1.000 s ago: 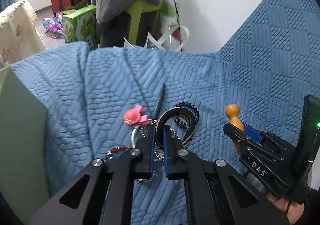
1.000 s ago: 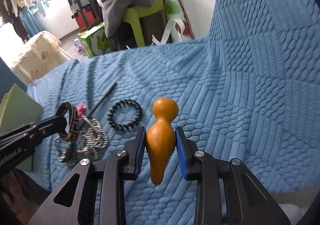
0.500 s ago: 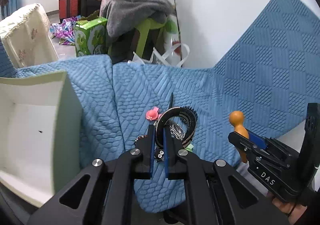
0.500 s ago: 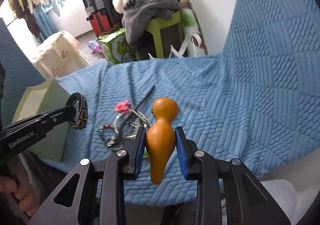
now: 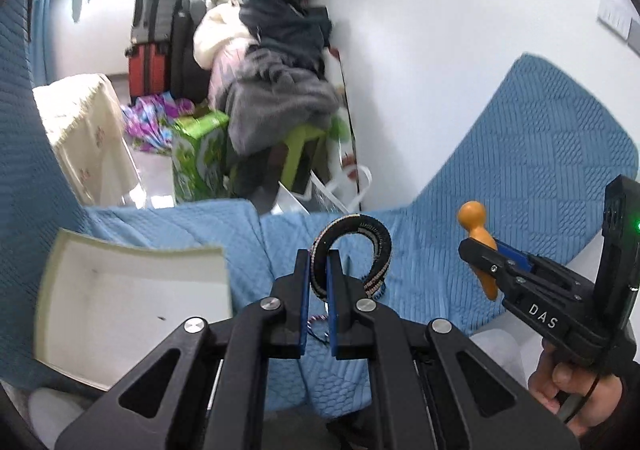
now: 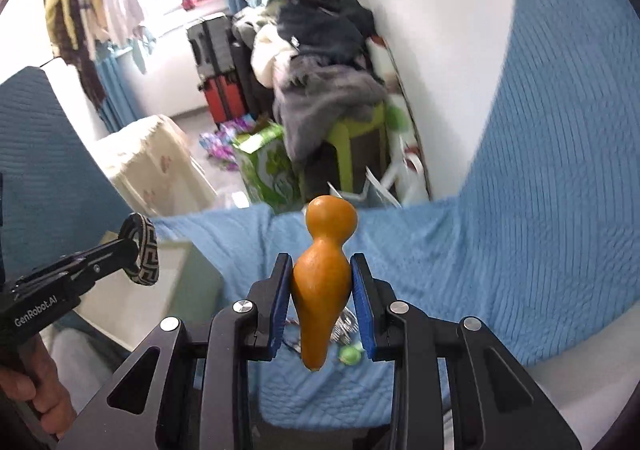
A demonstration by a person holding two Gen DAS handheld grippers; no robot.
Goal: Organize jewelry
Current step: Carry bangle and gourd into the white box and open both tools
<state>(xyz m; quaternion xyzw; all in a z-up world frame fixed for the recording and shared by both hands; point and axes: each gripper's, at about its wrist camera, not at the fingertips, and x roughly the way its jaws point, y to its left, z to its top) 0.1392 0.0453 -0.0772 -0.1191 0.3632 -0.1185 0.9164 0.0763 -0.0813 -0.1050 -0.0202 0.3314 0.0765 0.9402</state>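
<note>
My left gripper [image 5: 319, 262] is shut on a black-and-tan patterned bracelet [image 5: 374, 238] and holds it in the air above the blue quilted cover [image 5: 420, 274]; it also shows in the right wrist view [image 6: 146, 254]. My right gripper [image 6: 322, 270] is shut on an orange gourd-shaped ornament [image 6: 322, 274], seen from the side in the left wrist view [image 5: 478, 238]. A pale open box [image 5: 132, 302] sits low on the left. A few small jewelry pieces [image 6: 348, 330] lie on the cover under the gourd, mostly hidden.
Beyond the cover's far edge stand a green stool under a pile of clothes [image 5: 280, 106], a green carton [image 5: 200, 154], suitcases [image 5: 160, 50] and a cream covered stand [image 5: 88, 138]. A white wall [image 5: 460, 50] rises on the right.
Both grippers have risen well above the cover, each still holding its item. The jewelry pile has dropped mostly out of sight and the box has come into fuller view on the left.
</note>
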